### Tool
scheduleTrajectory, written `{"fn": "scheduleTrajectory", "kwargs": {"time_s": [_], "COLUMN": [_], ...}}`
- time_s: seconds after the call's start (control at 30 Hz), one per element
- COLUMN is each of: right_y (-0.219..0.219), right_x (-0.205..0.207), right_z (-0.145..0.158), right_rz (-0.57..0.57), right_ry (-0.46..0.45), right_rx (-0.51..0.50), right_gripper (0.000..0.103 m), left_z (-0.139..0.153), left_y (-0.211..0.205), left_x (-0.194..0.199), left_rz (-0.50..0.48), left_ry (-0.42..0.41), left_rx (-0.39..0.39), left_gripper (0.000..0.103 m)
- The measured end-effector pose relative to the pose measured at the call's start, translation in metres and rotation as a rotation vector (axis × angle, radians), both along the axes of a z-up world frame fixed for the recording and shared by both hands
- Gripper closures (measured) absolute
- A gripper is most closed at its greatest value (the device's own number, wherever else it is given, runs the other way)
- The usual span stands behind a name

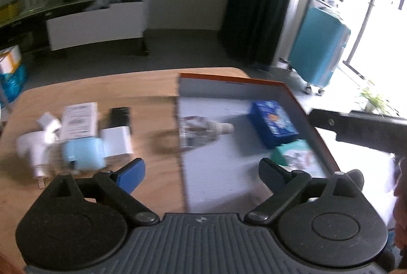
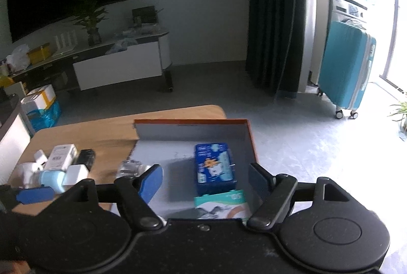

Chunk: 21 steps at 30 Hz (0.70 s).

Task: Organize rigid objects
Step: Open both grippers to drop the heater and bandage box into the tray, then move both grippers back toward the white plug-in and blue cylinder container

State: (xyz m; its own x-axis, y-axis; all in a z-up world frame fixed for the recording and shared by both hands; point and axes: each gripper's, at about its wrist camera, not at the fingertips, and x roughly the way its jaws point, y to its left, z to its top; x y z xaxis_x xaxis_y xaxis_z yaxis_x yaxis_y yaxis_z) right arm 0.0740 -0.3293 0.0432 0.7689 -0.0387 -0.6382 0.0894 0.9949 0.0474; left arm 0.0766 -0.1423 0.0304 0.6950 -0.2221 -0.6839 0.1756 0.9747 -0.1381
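Both tongs, my left gripper (image 1: 201, 172) and right gripper (image 2: 204, 179), stand spread and empty. Clear bottle (image 1: 201, 131) straddles the box wall (image 1: 179, 126); nudging it risks rolling out.

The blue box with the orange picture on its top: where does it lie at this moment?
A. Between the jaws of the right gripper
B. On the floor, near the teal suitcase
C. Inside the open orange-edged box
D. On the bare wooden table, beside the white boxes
C: the blue box lies flat on the grey floor of the orange-edged box, behind the green-and-white packet.
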Motion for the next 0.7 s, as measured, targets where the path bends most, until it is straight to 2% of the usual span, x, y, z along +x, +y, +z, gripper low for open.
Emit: {"fn": "scheduleTrajectory", "kwargs": {"time_s": [0.4, 0.7], "right_y": [0.06, 0.095], "right_x": [0.009, 0.015], "right_z": [-0.007, -0.018], "right_rz": [0.115, 0.184], "right_ry": [0.033, 0.061], "right_rx": [0.024, 0.033], "right_gripper": [0.014, 0.014], "left_z": [0.006, -0.002], "left_y": [0.069, 0.112], "left_x": [-0.016, -0.023], "left_rz": [0.158, 0.243], "left_ry": [0.002, 0.014], "left_rx": [-0.009, -0.019], "left_gripper": [0.005, 0.004]}}
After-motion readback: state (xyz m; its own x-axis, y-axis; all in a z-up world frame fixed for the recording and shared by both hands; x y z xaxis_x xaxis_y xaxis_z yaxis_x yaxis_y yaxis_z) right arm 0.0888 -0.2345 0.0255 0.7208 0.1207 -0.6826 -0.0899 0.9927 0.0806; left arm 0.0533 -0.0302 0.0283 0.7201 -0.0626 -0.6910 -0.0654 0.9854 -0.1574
